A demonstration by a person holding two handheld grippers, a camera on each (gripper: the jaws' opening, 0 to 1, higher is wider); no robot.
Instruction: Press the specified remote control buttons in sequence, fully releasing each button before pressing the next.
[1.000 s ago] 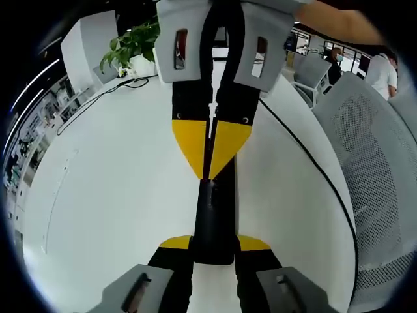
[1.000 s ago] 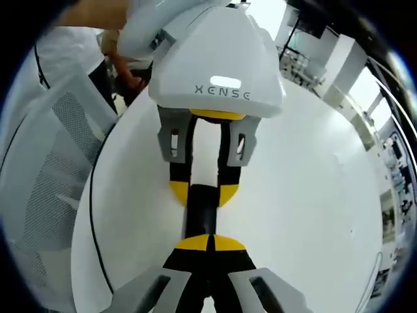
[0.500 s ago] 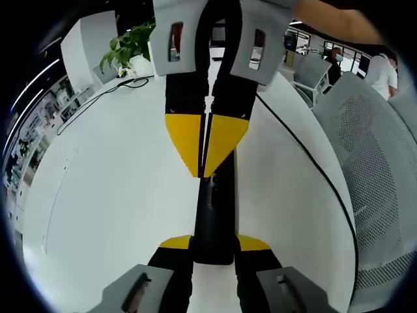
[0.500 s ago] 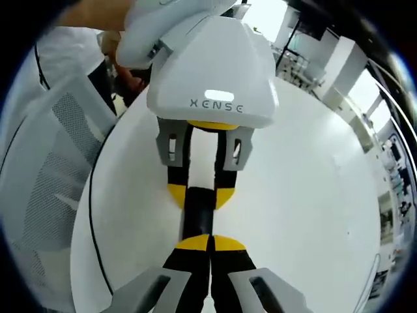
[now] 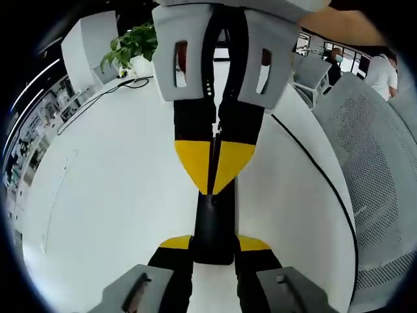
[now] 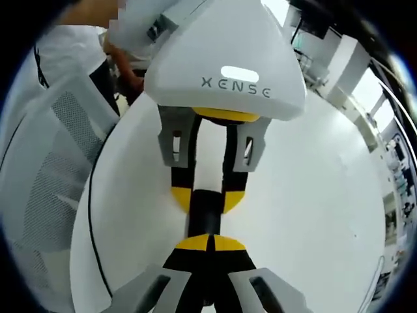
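Observation:
A slim black remote control lies lengthwise over the white table, held between the yellow-tipped jaws of my left gripper, which is shut on its near end. My right gripper comes in from the top of the left gripper view, jaws shut together, its yellow tips resting on the remote's upper face. In the right gripper view my right gripper is shut at the bottom, its tips over the remote. Beyond it the left gripper clamps the remote's far end. The buttons are hidden.
The white table spreads to the left. A black cable runs along its right side beside grey mesh chairs. A potted plant and another cable stand at the far end. People sit in the background.
The right gripper's shut tips have slid a little along the remote toward my left gripper, which looms larger in the right gripper view. The left grip on the remote is unchanged.

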